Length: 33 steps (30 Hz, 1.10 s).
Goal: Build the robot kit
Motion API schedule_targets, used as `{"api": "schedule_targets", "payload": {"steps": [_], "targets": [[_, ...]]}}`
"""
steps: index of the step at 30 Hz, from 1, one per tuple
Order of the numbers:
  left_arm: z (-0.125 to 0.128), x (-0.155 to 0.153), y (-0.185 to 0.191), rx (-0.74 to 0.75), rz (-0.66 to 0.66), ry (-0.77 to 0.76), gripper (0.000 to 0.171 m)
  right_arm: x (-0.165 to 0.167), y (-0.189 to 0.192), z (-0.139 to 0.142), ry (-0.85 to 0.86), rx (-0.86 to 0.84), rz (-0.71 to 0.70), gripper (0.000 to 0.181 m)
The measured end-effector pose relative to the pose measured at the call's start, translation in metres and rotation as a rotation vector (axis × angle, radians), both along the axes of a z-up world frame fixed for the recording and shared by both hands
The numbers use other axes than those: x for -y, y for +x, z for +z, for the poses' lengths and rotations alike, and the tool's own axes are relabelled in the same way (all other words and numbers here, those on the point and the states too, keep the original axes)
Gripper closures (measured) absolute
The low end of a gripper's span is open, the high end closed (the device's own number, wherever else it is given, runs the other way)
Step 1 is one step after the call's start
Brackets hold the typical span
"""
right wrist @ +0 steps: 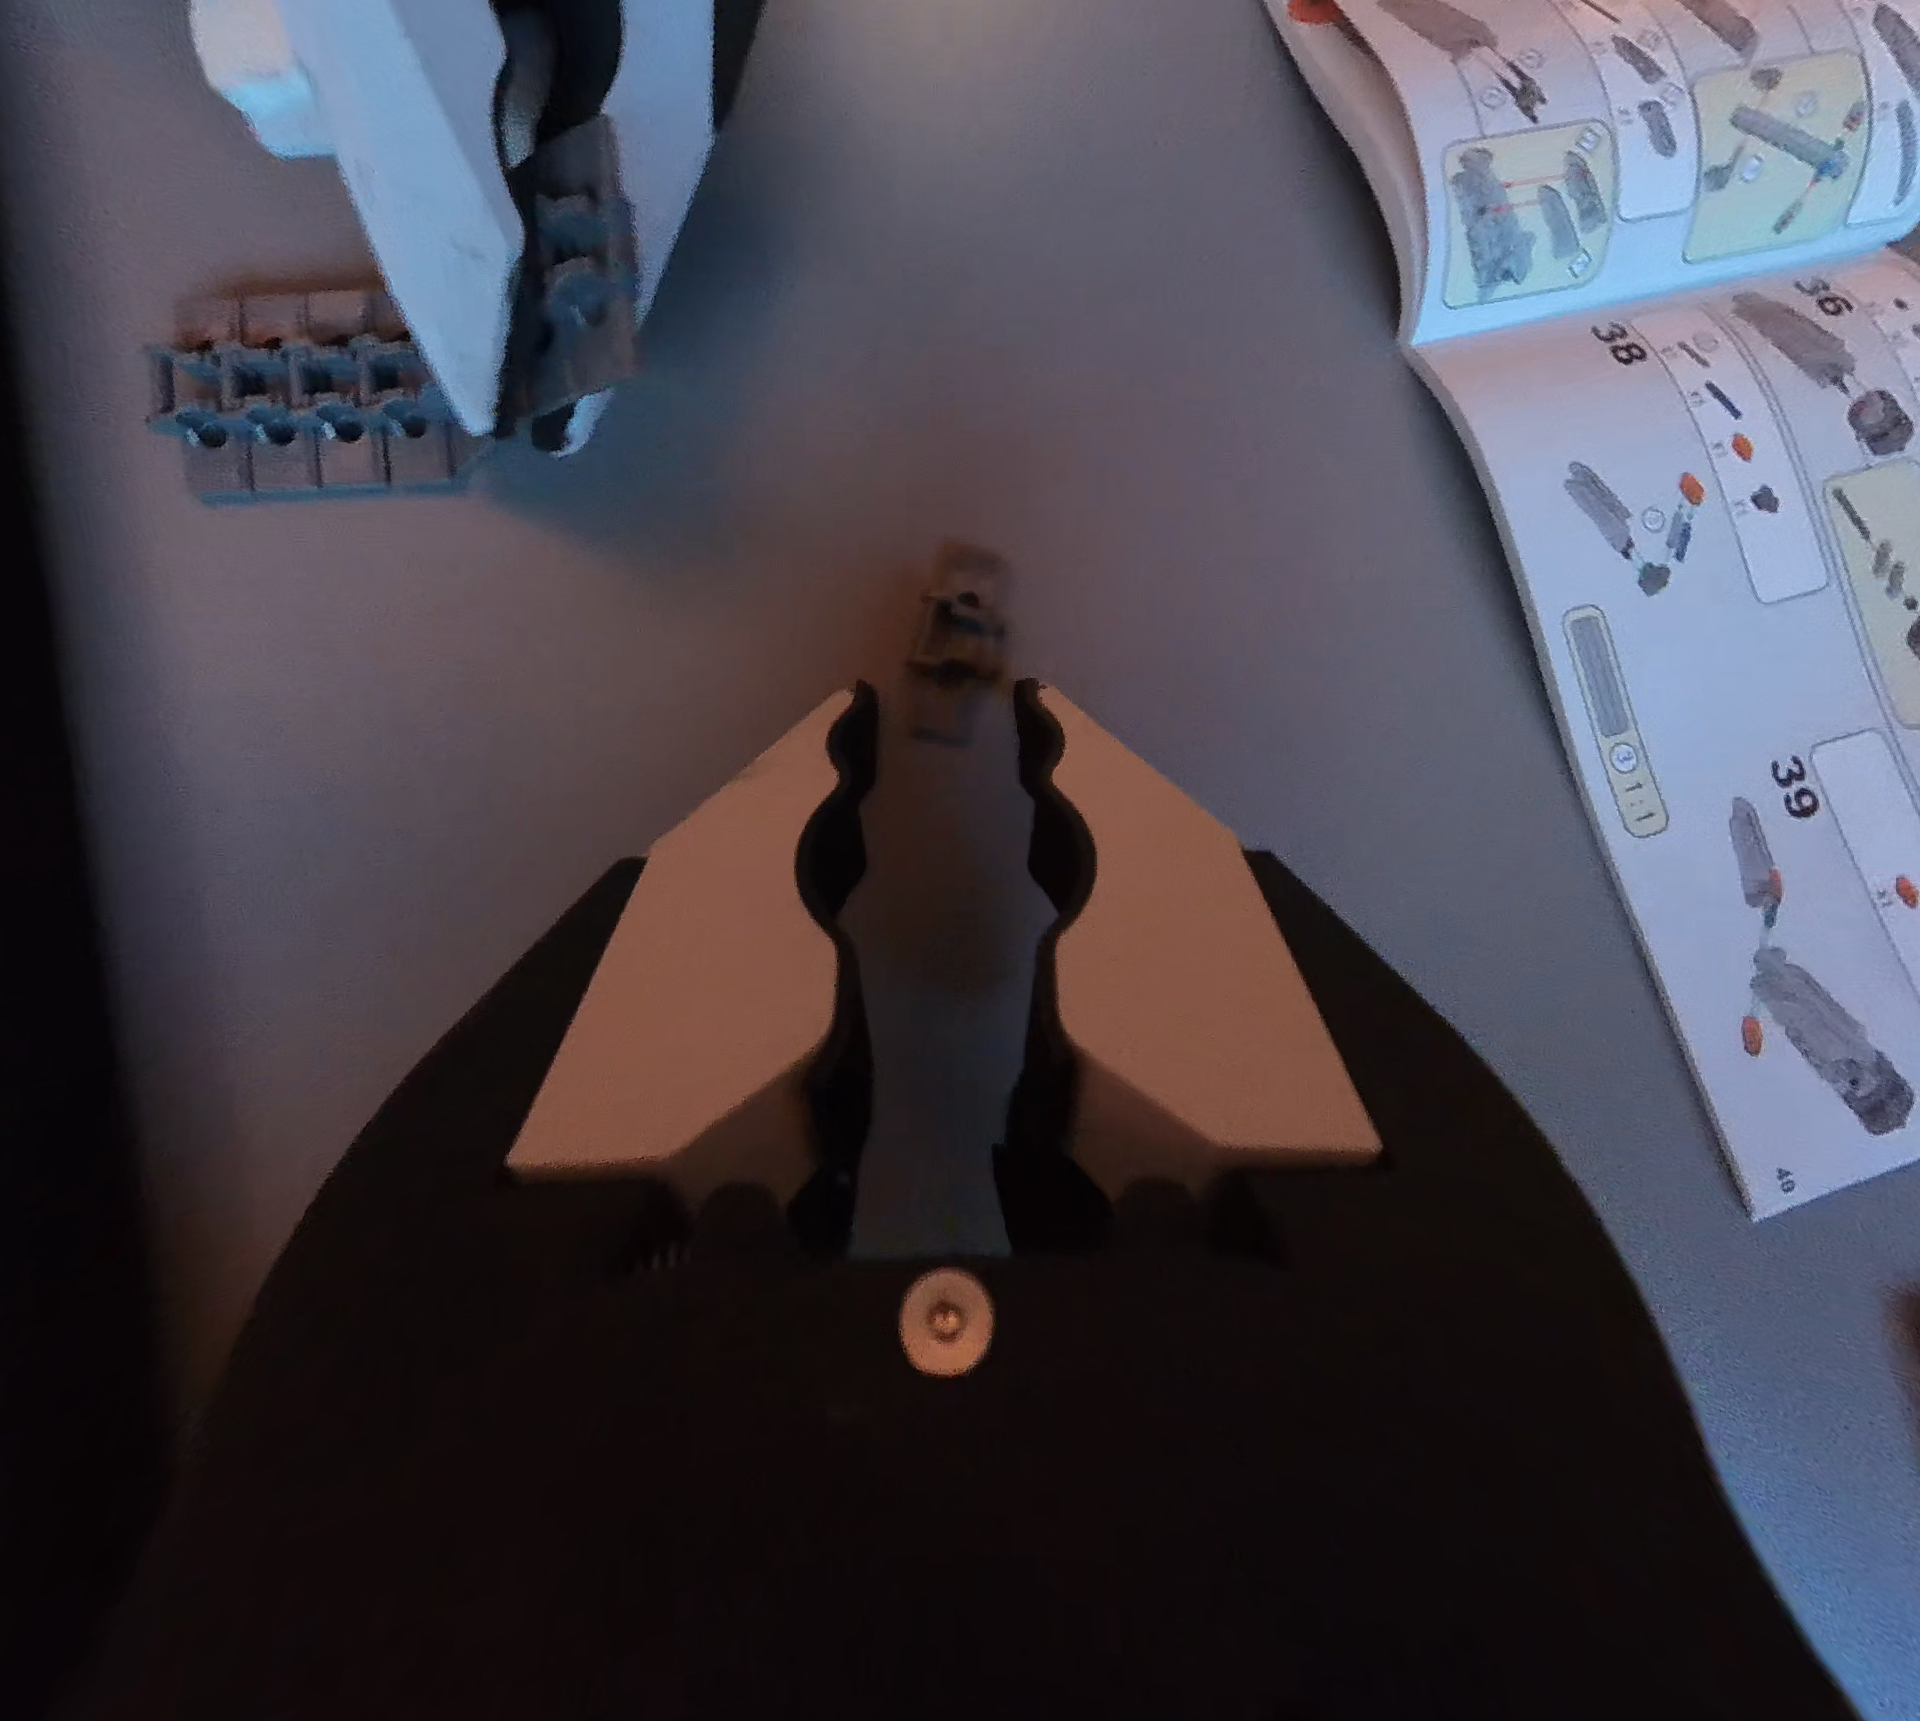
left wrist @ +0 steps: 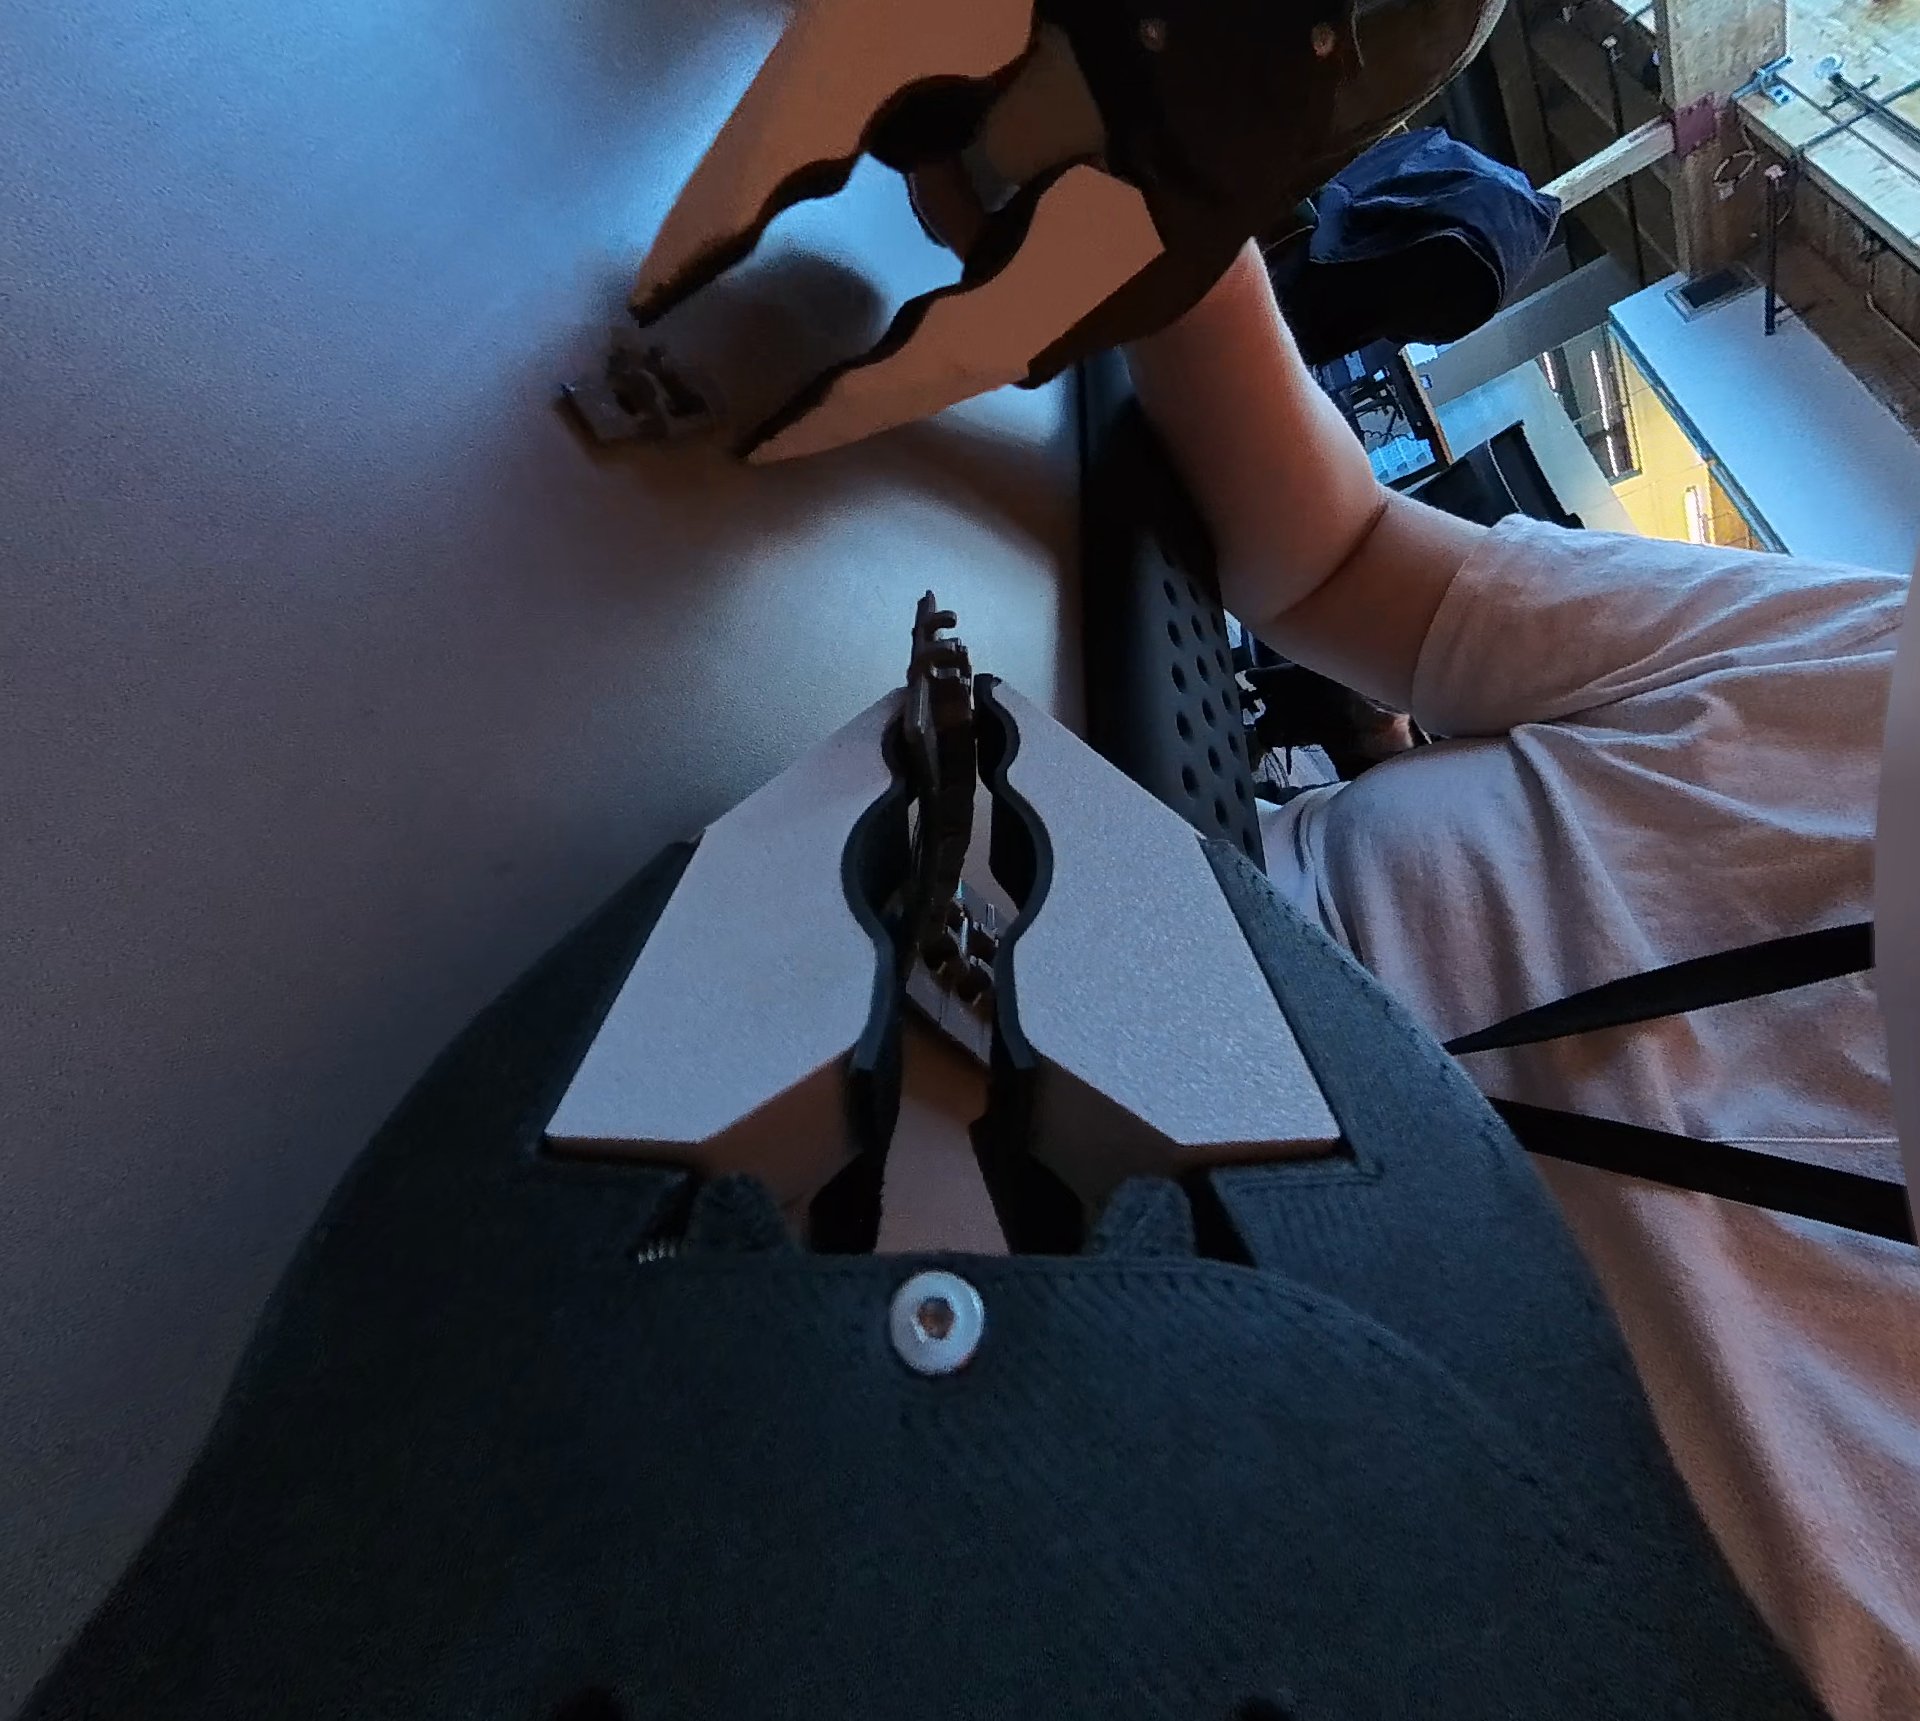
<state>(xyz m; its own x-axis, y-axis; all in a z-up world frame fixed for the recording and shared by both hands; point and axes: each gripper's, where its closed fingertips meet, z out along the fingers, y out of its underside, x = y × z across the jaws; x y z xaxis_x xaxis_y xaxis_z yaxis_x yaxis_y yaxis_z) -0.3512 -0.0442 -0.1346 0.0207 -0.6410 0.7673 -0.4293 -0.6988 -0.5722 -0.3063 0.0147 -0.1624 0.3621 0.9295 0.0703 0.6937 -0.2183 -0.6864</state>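
My left gripper (left wrist: 948, 705) is clamped on a dark strip of linked track pieces (left wrist: 940, 798), which runs up between the pads and pokes out past the tips at 12 o'clock. My right gripper (right wrist: 940, 715) stands spread, jaws apart, with nothing between them; a small grey link piece (right wrist: 951, 643) lies on the table (right wrist: 1039, 321) just off its tips at 12 o'clock. A longer grey track segment (right wrist: 301, 393) lies flat at 10 o'clock in the right wrist view, and an open instruction booklet (right wrist: 1662, 424) sits at 2 o'clock. The small piece looks light, rigid plastic, probably slick; blur hides its exact shape. I judge its long flat sides the best hold. The hinged strip would likely flop.
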Motion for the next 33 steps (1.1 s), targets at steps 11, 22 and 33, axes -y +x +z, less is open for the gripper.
{"api": "schedule_targets", "payload": {"steps": [11,22,33], "targets": [[-0.001,0.0,0.0,-0.004,-0.004,-0.002,0.165,-0.013,-0.005,0.019,-0.396,-0.373,-0.18,0.163],[-0.001,0.001,0.0,-0.006,-0.006,-0.003,0.165,-0.008,-0.01,0.001,-0.29,-0.173,-0.141,0.163],[-0.002,0.0,0.0,-0.011,-0.001,-0.005,0.165,0.002,-0.012,0.013,-0.239,-0.178,-0.083,0.181]]}}
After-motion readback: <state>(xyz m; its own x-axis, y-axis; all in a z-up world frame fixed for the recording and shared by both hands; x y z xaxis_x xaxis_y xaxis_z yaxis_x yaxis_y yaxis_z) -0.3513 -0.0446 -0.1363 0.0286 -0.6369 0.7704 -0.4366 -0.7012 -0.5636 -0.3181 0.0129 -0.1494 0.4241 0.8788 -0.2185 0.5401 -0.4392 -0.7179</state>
